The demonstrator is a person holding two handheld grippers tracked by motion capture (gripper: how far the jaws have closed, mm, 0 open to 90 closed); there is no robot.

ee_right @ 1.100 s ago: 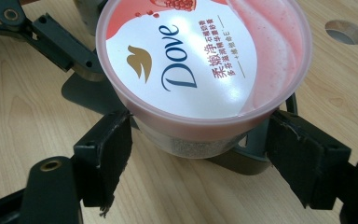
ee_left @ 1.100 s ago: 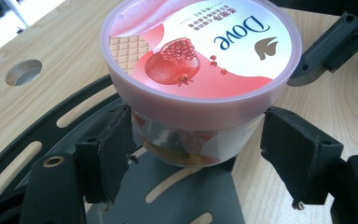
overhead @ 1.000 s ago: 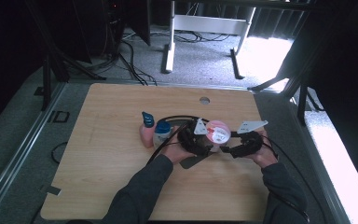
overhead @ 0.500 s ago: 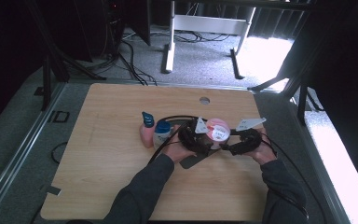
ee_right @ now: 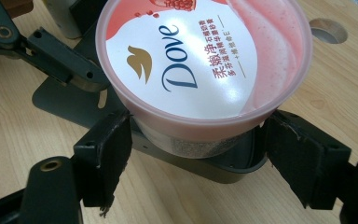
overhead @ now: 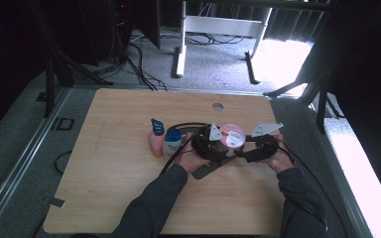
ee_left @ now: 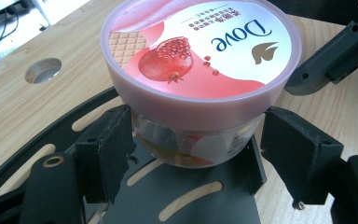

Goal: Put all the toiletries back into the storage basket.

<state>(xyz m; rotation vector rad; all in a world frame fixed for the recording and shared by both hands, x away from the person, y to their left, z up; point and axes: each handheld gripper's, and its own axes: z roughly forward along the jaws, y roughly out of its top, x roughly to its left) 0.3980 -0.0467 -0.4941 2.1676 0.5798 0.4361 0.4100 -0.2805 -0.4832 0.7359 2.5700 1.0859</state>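
Note:
A Dove jar point(ee_left: 200, 51) with a pink pomegranate lid stands on a dark slotted plate point(ee_left: 186, 196) at the table's middle right point(overhead: 232, 136). My left gripper point(ee_left: 198, 140) has its pads pressed on the clear body just under the lid. My right gripper point(ee_right: 198, 140) comes from the opposite side, and its pads also sit against the body below the lid rim. One jaw of the other gripper shows beside the jar in each gripper view. A hand holds each gripper, left point(overhead: 203, 145) and right point(overhead: 265, 147).
A pink bottle with a blue cap point(overhead: 156, 139) and a white bottle with a blue cap point(overhead: 171, 141) stand just left of the left hand. A round hole point(overhead: 218, 106) lies in the wooden table point(overhead: 109, 163) behind the jar. Black cables loop around the grippers.

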